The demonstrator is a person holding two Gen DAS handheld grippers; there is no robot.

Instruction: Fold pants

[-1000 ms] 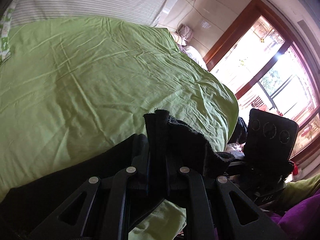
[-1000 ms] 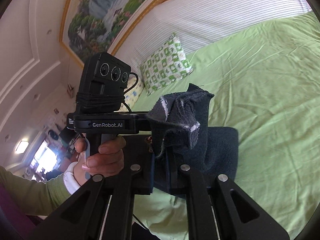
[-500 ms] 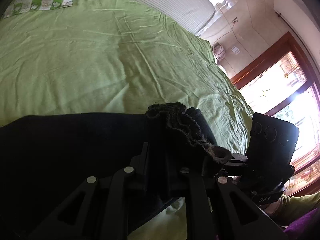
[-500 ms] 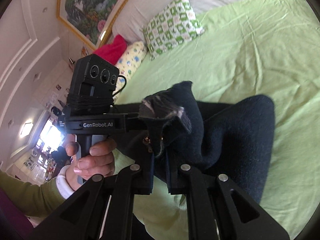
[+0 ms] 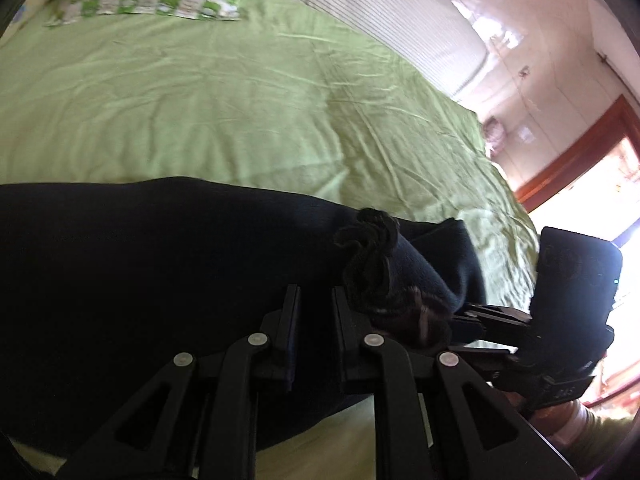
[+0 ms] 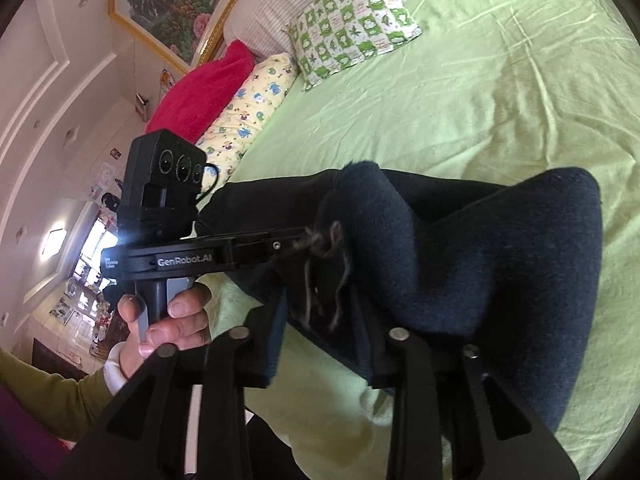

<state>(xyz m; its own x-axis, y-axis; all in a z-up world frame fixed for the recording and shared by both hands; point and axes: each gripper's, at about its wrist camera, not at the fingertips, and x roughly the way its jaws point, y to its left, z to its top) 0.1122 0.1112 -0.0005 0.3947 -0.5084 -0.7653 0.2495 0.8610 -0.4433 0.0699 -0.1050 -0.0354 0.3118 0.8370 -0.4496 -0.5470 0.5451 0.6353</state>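
Note:
The dark navy pants (image 5: 160,264) lie spread on the green bedsheet (image 5: 224,120). My left gripper (image 5: 316,304) sits low over the cloth, its jaws a narrow gap apart with dark fabric between and under them; a bunched, frayed cuff (image 5: 372,256) rises just right of the tips. My right gripper (image 6: 320,312) is shut on a bunched fold of the same pants (image 6: 500,264), with loose threads hanging at the tips. The other handheld gripper (image 6: 176,256) shows at the left in the right wrist view.
Pillows lie at the head of the bed: a green-and-white patterned pillow (image 6: 352,20), a yellow pillow (image 6: 252,104) and a red pillow (image 6: 200,84). A striped headboard cushion (image 5: 380,12) is behind. A red-framed window (image 5: 592,148) is at the right.
Both grippers have dropped lower and forward over the bed. The pants now lie spread wider across the sheet, and the left gripper's jaws look slightly parted.

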